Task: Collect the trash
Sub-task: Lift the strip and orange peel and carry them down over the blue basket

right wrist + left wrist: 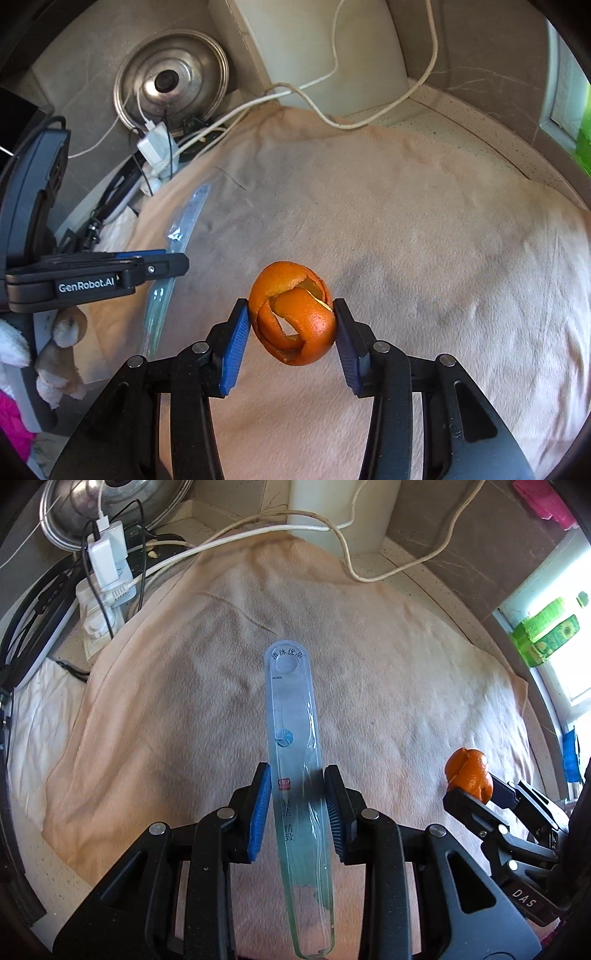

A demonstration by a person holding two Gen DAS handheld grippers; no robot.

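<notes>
Two hand-held grippers hung above a peach-coloured towel spread over a speckled stone counter, each with a piece of trash in its grasp. The left gripper was clamped on a long, clear plastic package printed with Chinese characters, its blue pads pressed against the wrapper's two edges so that the rounded far end pointed away from the camera, clear of the cloth. The right gripper was closed on a curled orange peel, the hollow rind pinched between its blue pads and carried above the towel's middle. From the left camera the peel showed low at the right edge, caught in the neighbouring tongs; from the right camera the plastic package appeared at the left, edge-on in the other gripper's black jaws marked GenRobot.AI. At the counter's back corner a steel pot lid leaned against the tiled wall beside a white power strip crowded with plugs, and a pale cable trailed across the towel's far edge in front of a cream-coloured appliance.
</notes>
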